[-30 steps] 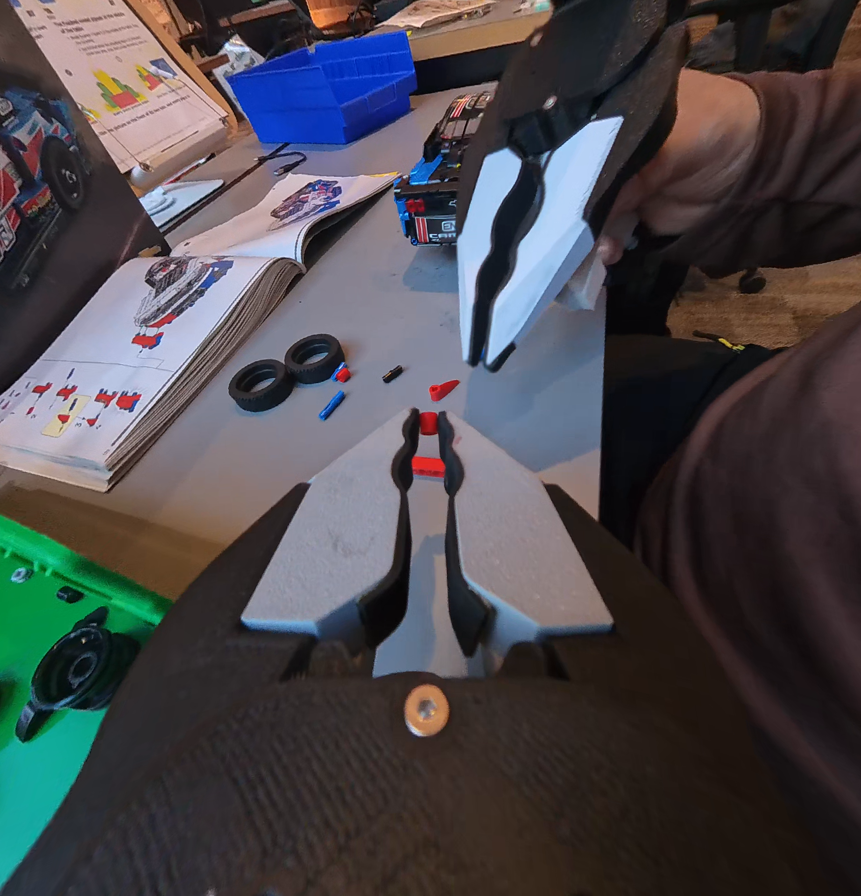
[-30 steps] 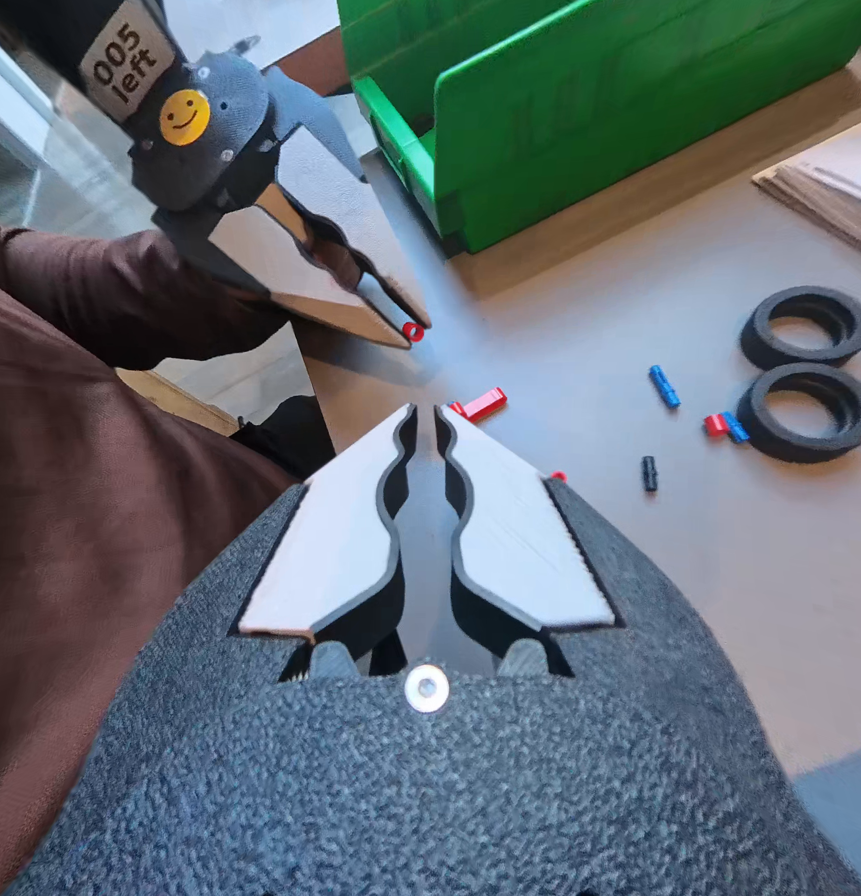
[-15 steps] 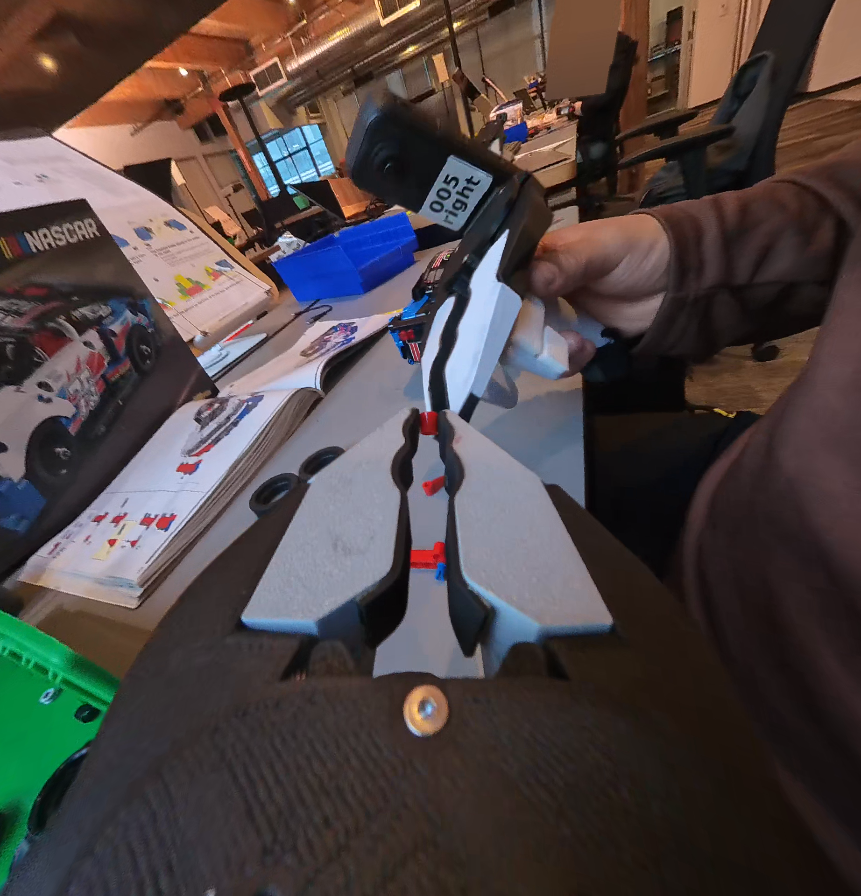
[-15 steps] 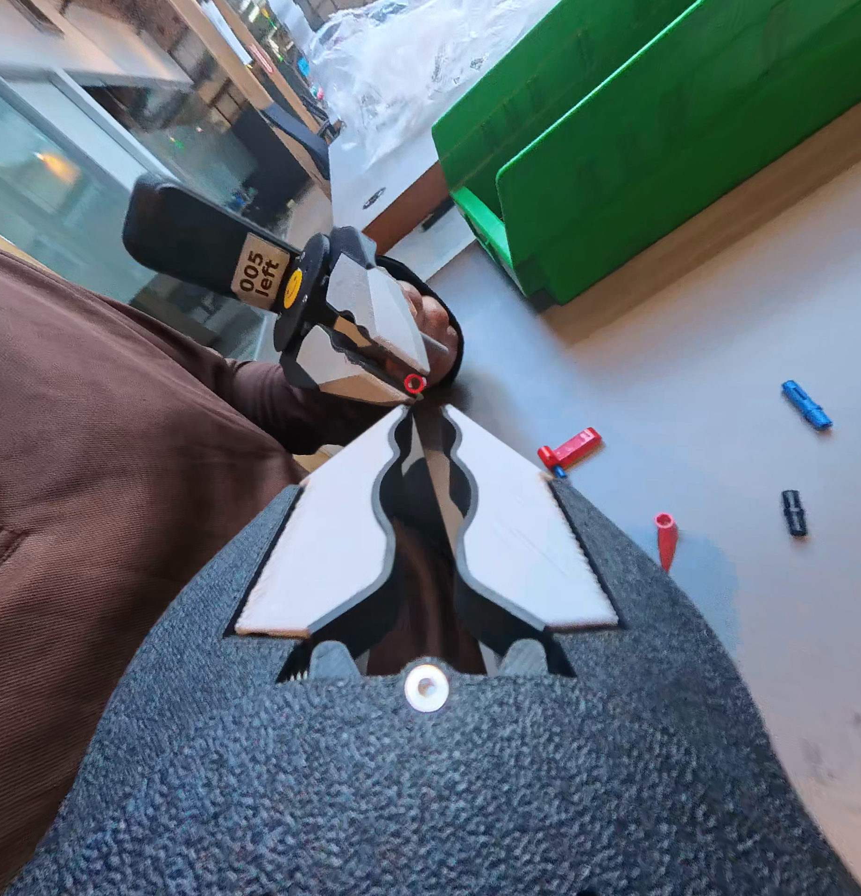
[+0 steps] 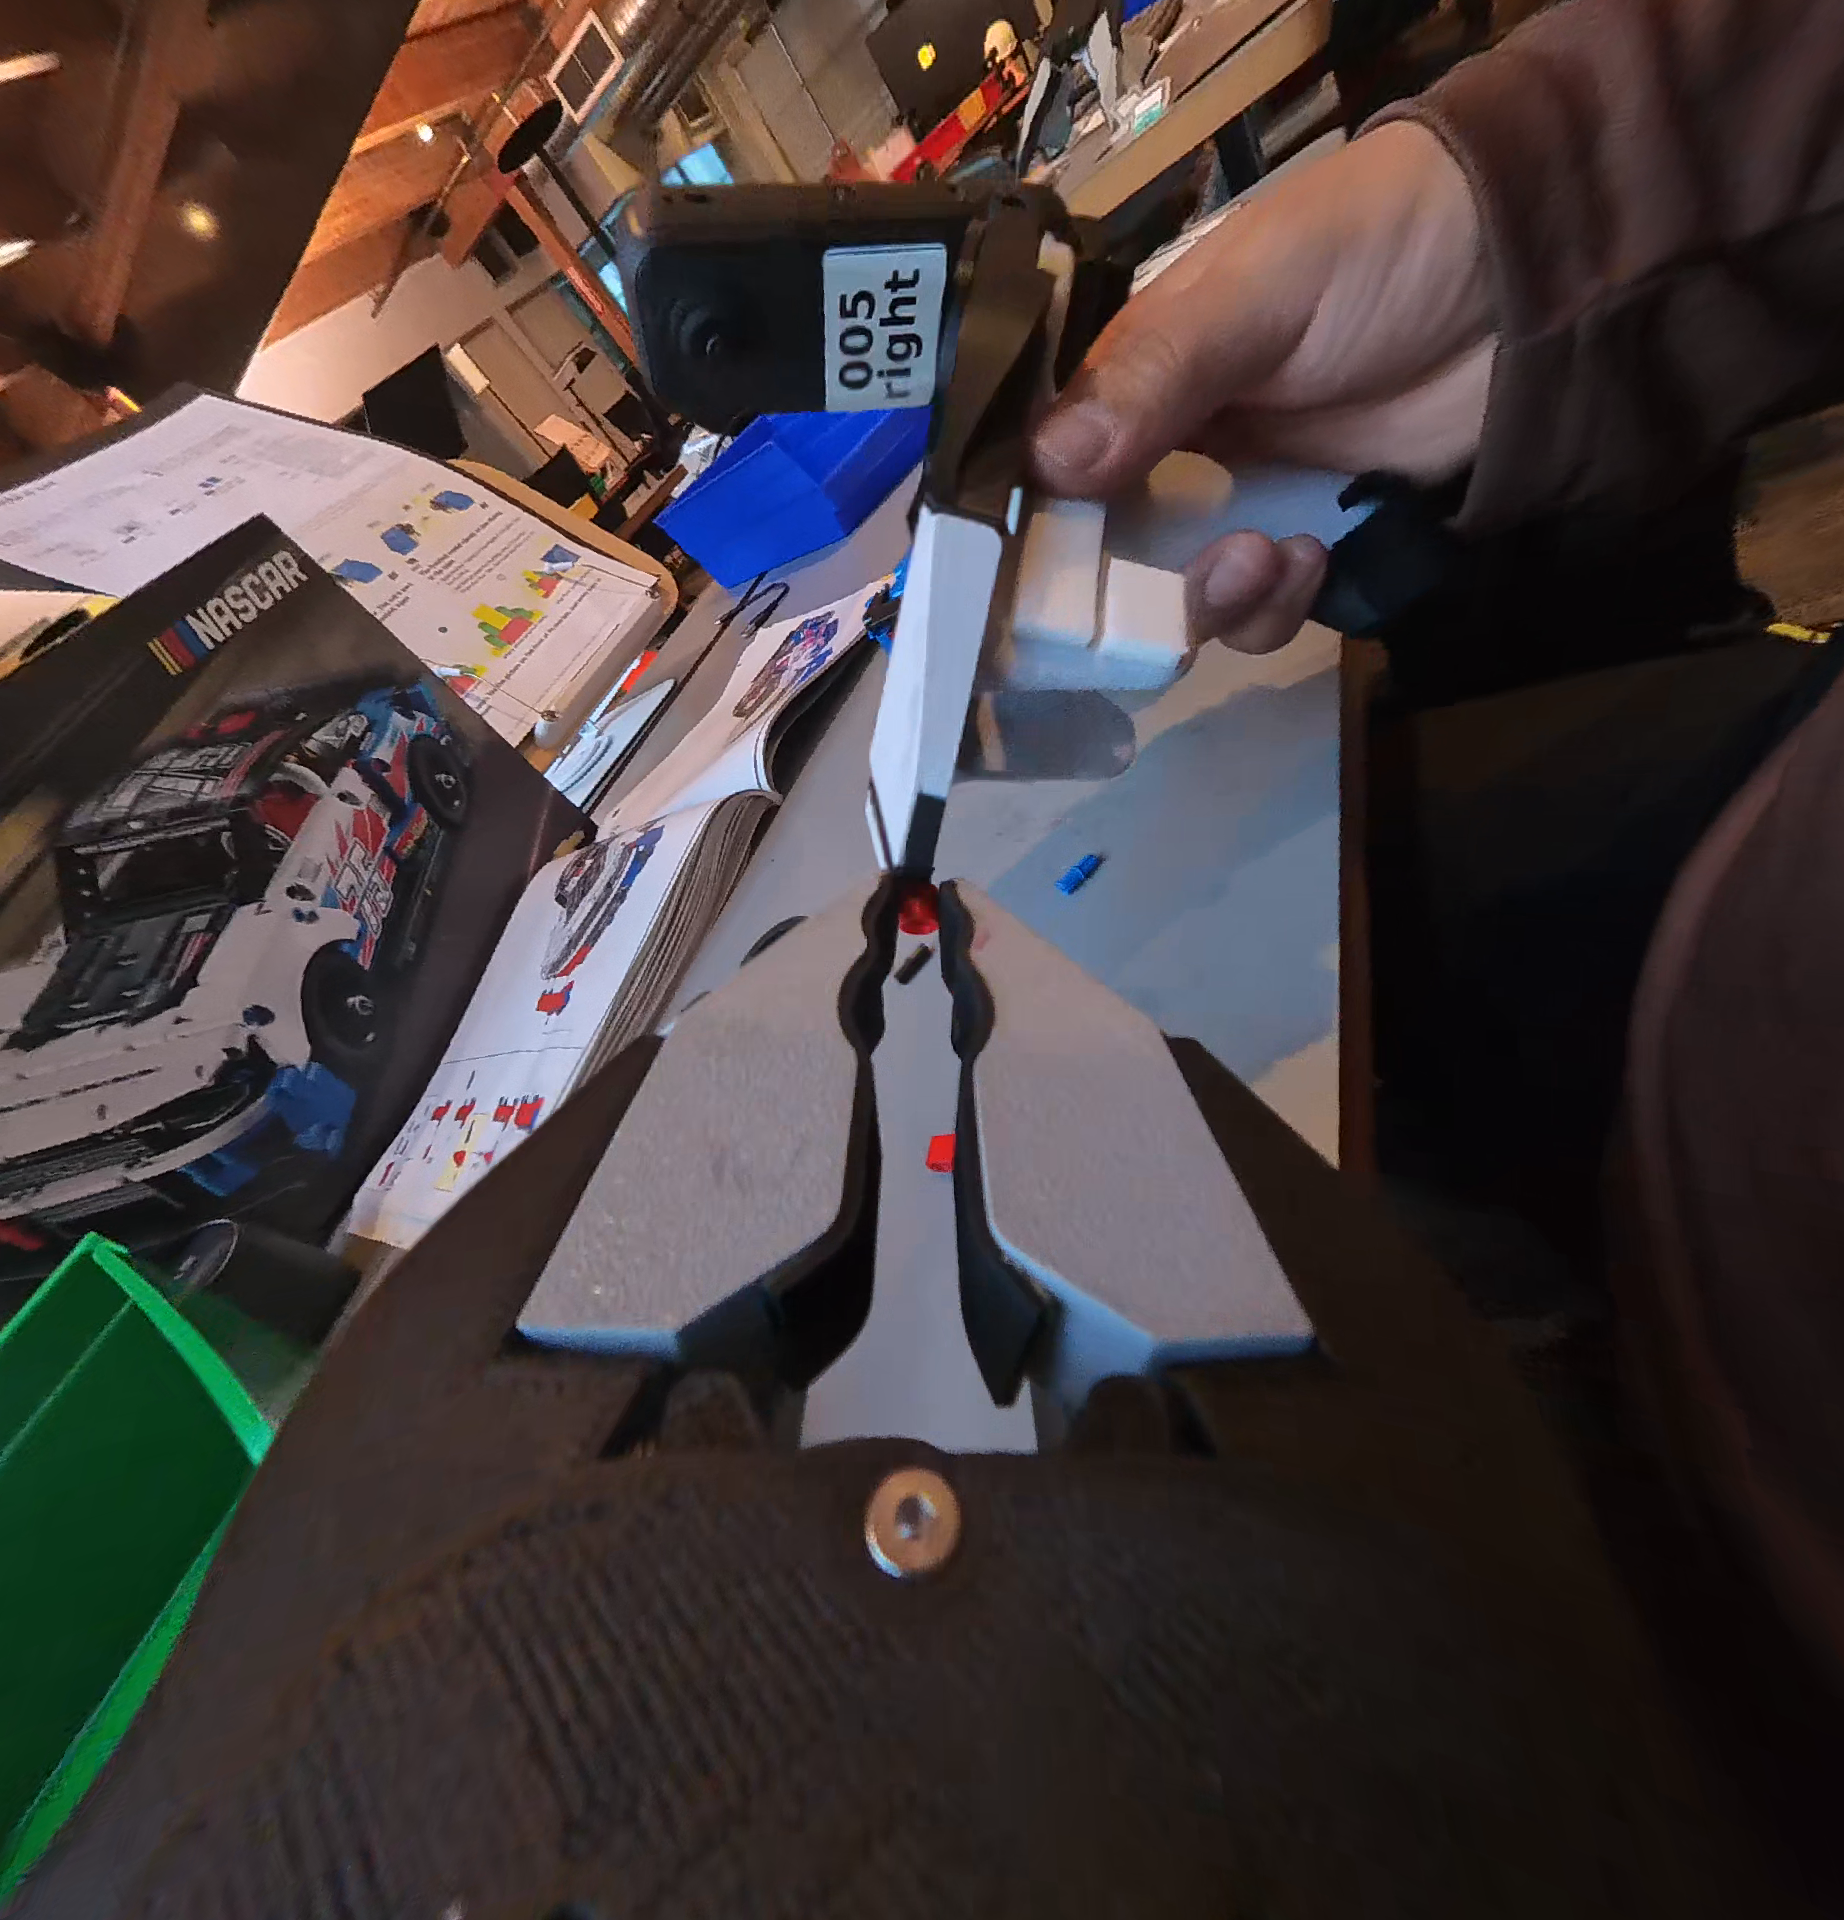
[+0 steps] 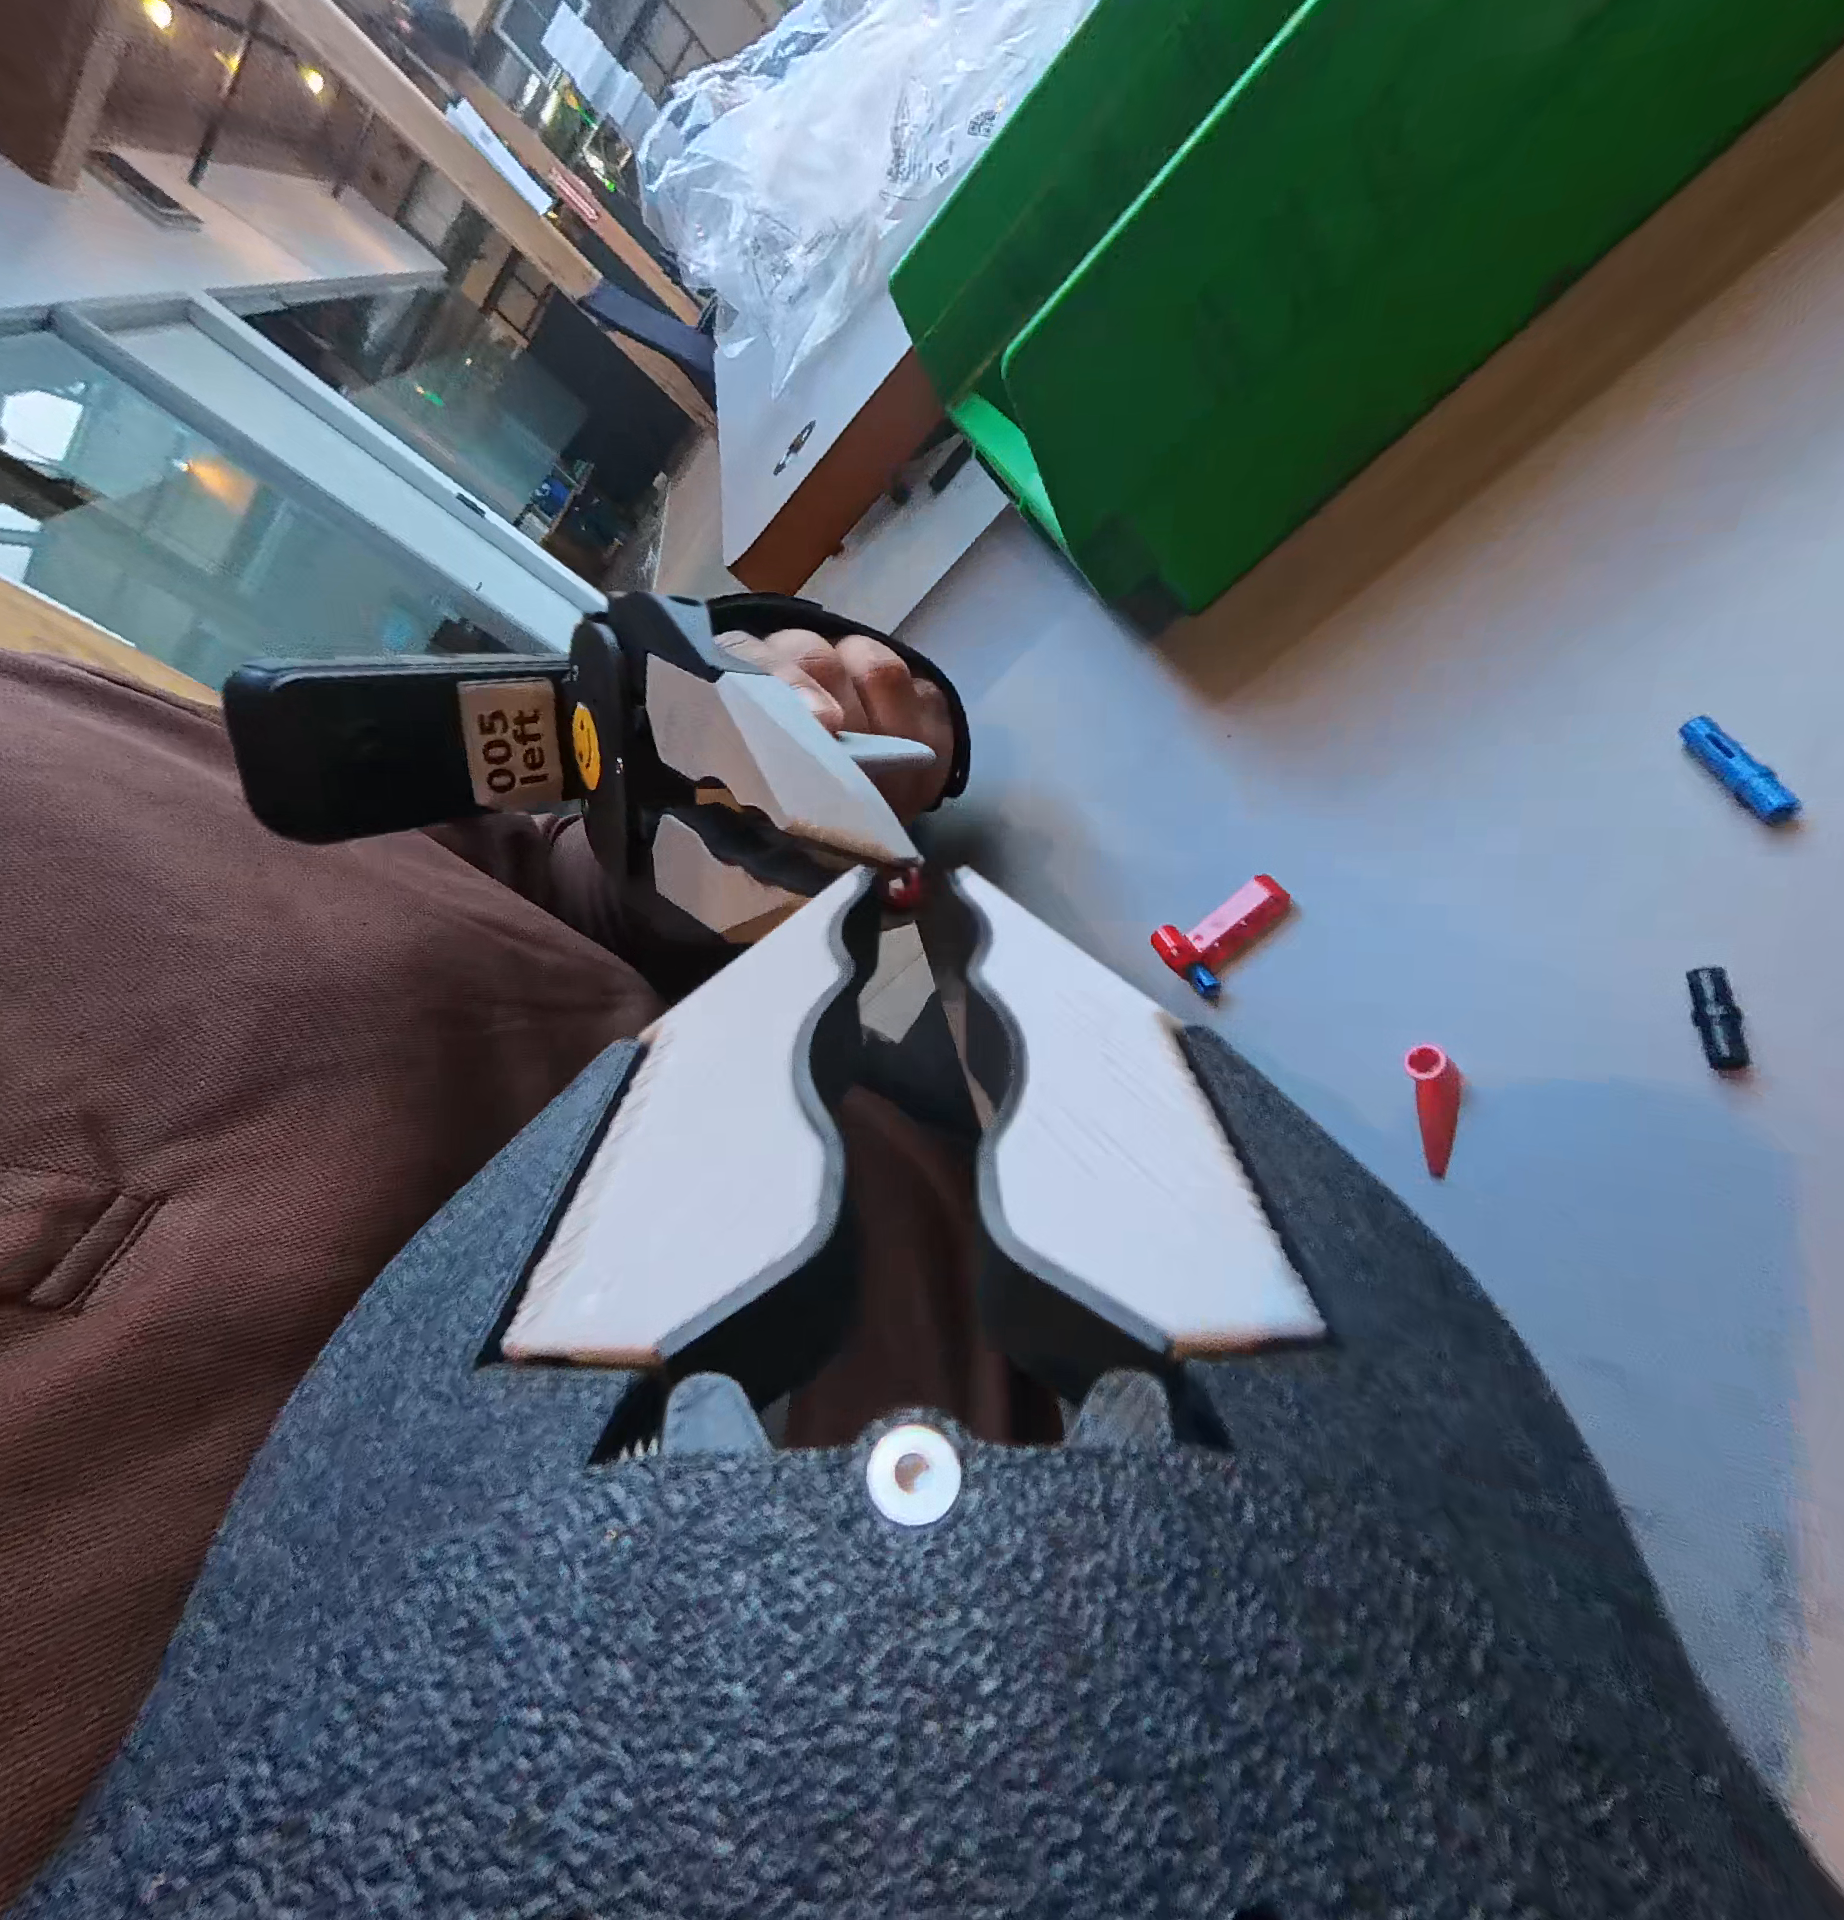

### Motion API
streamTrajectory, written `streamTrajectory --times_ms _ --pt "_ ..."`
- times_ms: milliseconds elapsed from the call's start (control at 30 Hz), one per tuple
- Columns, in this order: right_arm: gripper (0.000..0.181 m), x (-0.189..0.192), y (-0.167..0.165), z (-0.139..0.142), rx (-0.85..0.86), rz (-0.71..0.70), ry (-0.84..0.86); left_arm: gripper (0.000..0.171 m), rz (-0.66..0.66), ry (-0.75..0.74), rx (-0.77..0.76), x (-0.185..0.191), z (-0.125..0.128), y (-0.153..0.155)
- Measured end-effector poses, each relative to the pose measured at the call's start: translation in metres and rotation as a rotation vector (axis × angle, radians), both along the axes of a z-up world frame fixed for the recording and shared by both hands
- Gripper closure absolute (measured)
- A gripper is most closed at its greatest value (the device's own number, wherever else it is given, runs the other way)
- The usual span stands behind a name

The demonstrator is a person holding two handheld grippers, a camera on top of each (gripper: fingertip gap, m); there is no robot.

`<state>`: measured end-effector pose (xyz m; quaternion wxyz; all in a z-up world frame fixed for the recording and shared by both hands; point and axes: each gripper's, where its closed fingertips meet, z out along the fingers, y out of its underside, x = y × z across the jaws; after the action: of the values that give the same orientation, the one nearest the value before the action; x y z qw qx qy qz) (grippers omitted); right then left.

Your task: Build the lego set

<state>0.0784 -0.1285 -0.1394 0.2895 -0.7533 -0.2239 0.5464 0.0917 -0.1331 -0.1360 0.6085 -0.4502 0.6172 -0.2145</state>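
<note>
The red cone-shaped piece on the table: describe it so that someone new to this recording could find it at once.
Start in the right wrist view at the green bin, then come down the grey table to the loose parts. The red cone-shaped piece lies nearest the camera, below the red pin-and-block piece. It alone tapers to a point from a hollow round end.

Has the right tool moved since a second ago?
Yes. In the left wrist view, the right tool has come down from above the grey table to meet the small red piece held by the left tool.

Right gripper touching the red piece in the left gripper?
Cannot tell. In both wrist views the right gripper tips meet the red piece in the left gripper, hiding any gap.
</note>
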Motion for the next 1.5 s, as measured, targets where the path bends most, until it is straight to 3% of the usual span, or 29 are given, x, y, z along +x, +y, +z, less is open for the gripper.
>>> streamTrajectory --times_ms 467,600,700,933,1100,1500 --pt "0.176 -0.001 0.0 -0.012 0.002 0.011 -0.066 0.167 0.046 0.066 0.116 0.003 -0.011 0.002" --pt "0.176 0.01 0.01 -0.032 0.075 -0.071 -0.244 0.166 0.077 0.111 0.029 -0.001 -0.025 0.008" --pt "0.176 0.019 0.012 -0.042 0.111 -0.1 -0.344 0.155 0.13 0.137 -0.063 -0.013 -0.031 0.022" --pt "0.176 0.018 0.004 -0.054 0.138 -0.076 -0.413 0.155 0.046 0.318 -0.258 -0.009 -0.059 0.021" --pt "0.176 0.022 0.003 -0.058 0.146 -0.078 -0.44 0.159 0.052 0.479 -0.272 -0.006 -0.084 0.023" --pt "0.176 0.027 0.008 -0.073 0.152 -0.074 -0.512 0.165 0.091 0.473 -0.213 -0.008 -0.083 0.03"
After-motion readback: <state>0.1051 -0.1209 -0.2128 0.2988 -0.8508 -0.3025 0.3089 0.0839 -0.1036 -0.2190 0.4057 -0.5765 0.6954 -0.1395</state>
